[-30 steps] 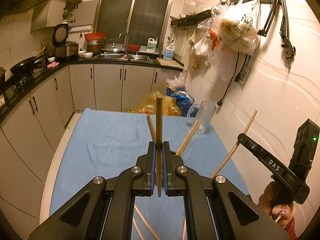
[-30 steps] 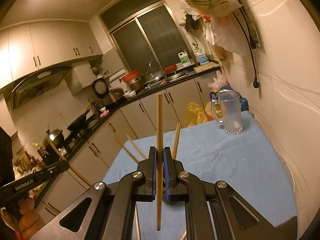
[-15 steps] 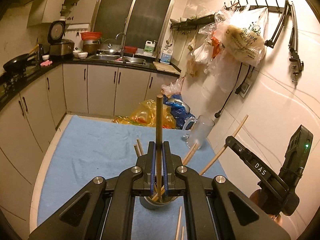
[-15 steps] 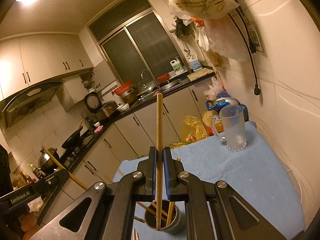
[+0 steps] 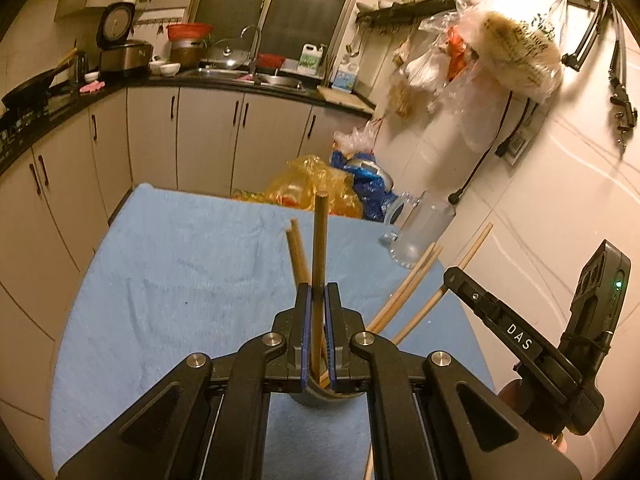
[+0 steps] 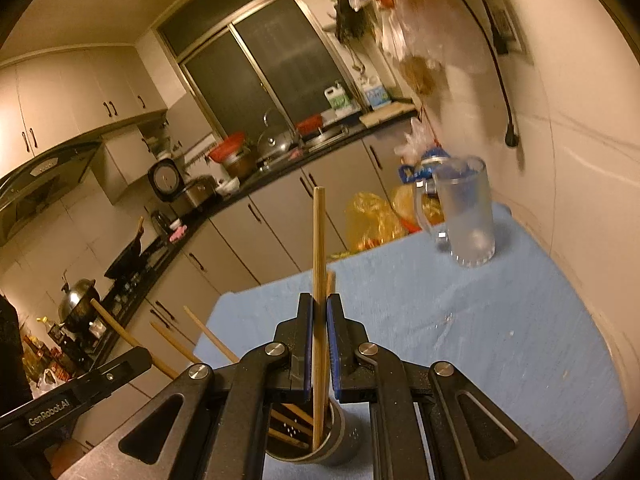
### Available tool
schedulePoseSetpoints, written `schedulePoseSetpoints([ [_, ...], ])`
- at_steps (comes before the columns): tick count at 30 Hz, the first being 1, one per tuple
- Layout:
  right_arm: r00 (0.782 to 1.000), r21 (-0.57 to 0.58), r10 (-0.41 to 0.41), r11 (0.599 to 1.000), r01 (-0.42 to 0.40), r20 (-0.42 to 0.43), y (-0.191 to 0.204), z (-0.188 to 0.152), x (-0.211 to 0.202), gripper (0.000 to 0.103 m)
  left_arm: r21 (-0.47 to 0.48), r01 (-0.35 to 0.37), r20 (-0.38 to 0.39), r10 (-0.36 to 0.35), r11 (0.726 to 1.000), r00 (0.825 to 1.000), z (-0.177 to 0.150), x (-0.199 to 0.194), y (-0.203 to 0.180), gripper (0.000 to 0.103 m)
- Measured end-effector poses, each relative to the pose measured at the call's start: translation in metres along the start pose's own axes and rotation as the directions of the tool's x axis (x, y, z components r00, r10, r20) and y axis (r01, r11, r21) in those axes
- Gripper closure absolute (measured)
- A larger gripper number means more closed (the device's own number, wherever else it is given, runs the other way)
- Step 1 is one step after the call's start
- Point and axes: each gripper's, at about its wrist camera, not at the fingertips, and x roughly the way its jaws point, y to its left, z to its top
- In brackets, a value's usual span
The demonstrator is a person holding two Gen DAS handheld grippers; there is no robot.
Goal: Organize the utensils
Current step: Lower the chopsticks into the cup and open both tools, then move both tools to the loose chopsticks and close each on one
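The left gripper (image 5: 318, 300) clamps one chopstick (image 5: 319, 264); the right gripper (image 6: 319, 312) clamps another chopstick (image 6: 318, 280). Both lower ends sit over the cup (image 6: 340, 436), largely hidden behind the grippers.

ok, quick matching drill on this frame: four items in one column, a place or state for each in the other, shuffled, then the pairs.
Items:
1. left tongs
2. right tongs
3. glass mug
4. utensil holder

States:
A. dark cup already holding several chopsticks
B. shut on a dark brown chopstick
C. standing empty at the cloth's far corner by the wall
D. shut on a pale chopstick whose tip is in the cup

Pairs: 1-B, 2-D, 3-C, 4-A
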Motion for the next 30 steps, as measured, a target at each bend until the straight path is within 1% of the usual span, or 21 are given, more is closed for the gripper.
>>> schedulePoseSetpoints([
  [5,0.999,0.003,-0.002,1.0,0.002,-0.042,-0.004,-0.011,0.01,0.095,-0.005,-0.005,-0.013,0.005,1.0,1.0,-0.003,0.008,0.001,0.097],
  [8,0.999,0.002,-0.001,1.0,0.001,-0.051,-0.005,-0.014,0.011,0.093,-0.016,-0.004,-0.019,0.004,1.0,1.0,-0.004,0.01,0.002,0.097],
  [11,0.998,0.007,0.019,1.0,-0.019,-0.058,-0.007,-0.013,0.008,0.093,-0.015,-0.003,-0.01,0.003,1.0,1.0,-0.004,0.005,0.002,0.097],
  [14,0.999,0.002,0.022,1.0,-0.022,-0.042,-0.005,-0.01,-0.002,0.091,-0.015,0.009,-0.003,-0.009,1.0,1.0,-0.004,-0.004,0.0,0.097],
  [17,0.999,0.005,0.032,0.999,-0.032,-0.028,-0.007,-0.01,-0.015,0.089,-0.004,0.006,0.012,-0.006,1.0,1.0,-0.006,-0.017,0.001,0.097],
  [19,0.999,0.0,0.031,1.0,-0.031,-0.023,-0.009,-0.014,-0.026,0.088,-0.002,0.012,0.026,-0.012,1.0,1.0,-0.011,-0.029,0.001,0.093],
  [21,0.999,0.011,0.04,0.999,-0.04,-0.026,-0.014,-0.022,-0.037,0.088,0.001,-0.001,0.042,0.001,1.0,0.999,-0.021,-0.041,0.006,0.085],
  [22,0.998,0.016,0.047,0.999,-0.046,-0.033,-0.018,-0.029,-0.043,0.088,0.004,-0.01,0.046,0.009,1.0,0.999,-0.027,-0.047,0.009,0.084],
  [25,0.998,0.03,0.043,0.999,-0.041,-0.05,-0.031,-0.05,-0.057,0.088,0.003,-0.045,0.036,0.045,0.999,0.998,-0.057,-0.056,0.022,0.084],
  [27,0.997,0.036,0.035,0.999,-0.032,-0.071,-0.04,-0.066,-0.062,0.088,-0.007,-0.062,0.015,0.062,0.998,0.998,-0.081,-0.056,0.033,0.083],
  [30,0.993,0.056,0.013,0.998,-0.007,-0.118,-0.055,-0.101,-0.066,0.088,-0.025,-0.098,-0.035,0.097,0.995,0.995,-0.125,-0.049,0.054,0.083],
])
